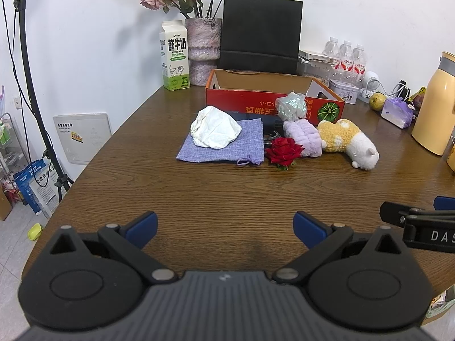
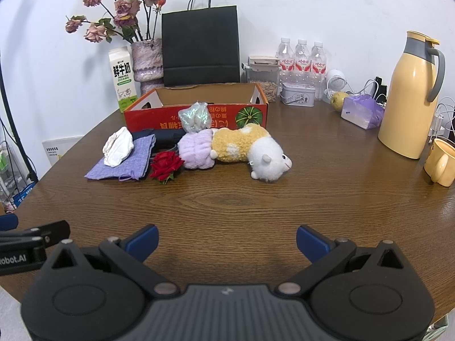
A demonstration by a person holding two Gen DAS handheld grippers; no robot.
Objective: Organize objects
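A pile of loose items lies mid-table in front of an open red cardboard box [image 1: 273, 103] [image 2: 159, 116]: a white crumpled cloth [image 1: 215, 131] [image 2: 118, 147] on a purple fabric pouch [image 1: 221, 147] [image 2: 122, 164], a red rose [image 1: 284, 150] [image 2: 166, 164], a lilac fluffy band [image 1: 303, 137] [image 2: 196, 150], a yellow-and-white plush animal [image 1: 345, 142] [image 2: 250, 149], a shiny iridescent bundle [image 1: 291, 105] [image 2: 194, 117] and a dark object behind them [image 2: 165, 137]. My left gripper [image 1: 226, 228] and right gripper [image 2: 227, 241] are open and empty, near the table's front edge, well short of the pile.
At the back stand a milk carton [image 1: 174, 56], a vase of dried roses [image 1: 203, 48], a black paper bag [image 1: 261, 34], water bottles [image 2: 301, 59], a tin [image 2: 297, 95] and a purple tissue pack [image 2: 361, 110]. A yellow thermos [image 2: 409, 96] and yellow cup [image 2: 440, 164] stand at right.
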